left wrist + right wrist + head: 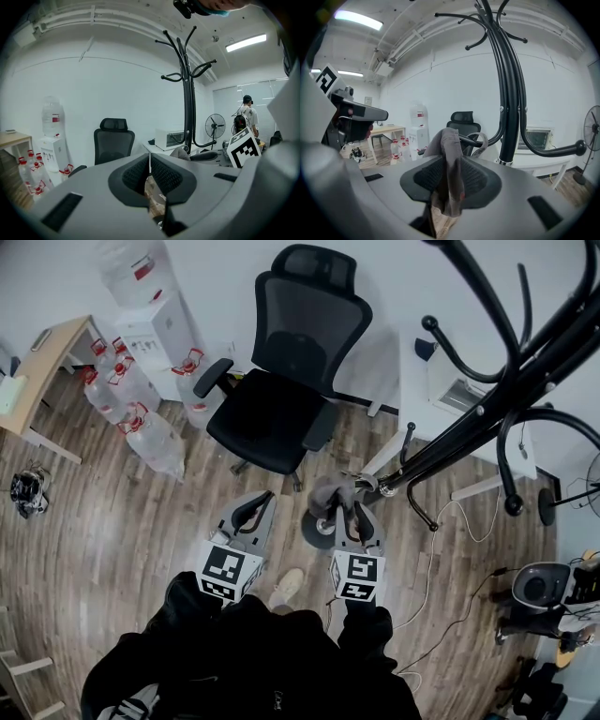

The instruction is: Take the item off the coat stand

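I am pinching the grey cloth (449, 152), draped lengthwise down off the coat stand (509, 108) just beyond, in my right gripper (449, 180); my left gripper (150, 174) is hovering closed, empty.

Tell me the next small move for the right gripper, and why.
Probably lift the right gripper a little, then draw it back from the coat stand. Its jaws are shut on the grey cloth item, whose strap seems to be looped over a low hook, so raising it first should let the strap slip clear rather than snag.
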`<action>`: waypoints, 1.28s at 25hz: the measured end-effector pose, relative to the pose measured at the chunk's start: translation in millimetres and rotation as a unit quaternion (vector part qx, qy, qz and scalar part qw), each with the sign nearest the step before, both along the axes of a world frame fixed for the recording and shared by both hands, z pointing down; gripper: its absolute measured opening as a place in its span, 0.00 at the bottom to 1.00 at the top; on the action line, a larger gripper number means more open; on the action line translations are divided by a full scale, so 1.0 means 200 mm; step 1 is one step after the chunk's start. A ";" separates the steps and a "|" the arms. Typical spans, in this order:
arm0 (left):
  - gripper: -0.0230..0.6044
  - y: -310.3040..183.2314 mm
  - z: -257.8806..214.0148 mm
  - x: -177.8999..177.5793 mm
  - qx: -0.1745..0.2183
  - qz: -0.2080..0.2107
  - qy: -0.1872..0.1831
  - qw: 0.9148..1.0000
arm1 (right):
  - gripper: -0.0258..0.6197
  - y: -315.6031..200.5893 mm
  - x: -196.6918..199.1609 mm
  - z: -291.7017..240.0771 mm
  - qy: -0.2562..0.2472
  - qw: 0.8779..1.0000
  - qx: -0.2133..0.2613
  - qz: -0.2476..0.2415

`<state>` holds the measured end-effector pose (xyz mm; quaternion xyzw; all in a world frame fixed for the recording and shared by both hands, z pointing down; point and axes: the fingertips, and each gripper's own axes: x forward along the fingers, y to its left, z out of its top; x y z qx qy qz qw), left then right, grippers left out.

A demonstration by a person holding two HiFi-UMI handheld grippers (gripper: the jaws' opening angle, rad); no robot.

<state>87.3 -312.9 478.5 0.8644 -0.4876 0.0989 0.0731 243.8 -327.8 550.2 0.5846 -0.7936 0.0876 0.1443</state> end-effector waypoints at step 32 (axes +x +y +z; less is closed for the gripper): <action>0.09 0.03 -0.08 -0.07 0.019 0.003 0.011 1.000 | 0.07 0.02 -0.04 -0.16 -0.020 0.999 0.024 0.010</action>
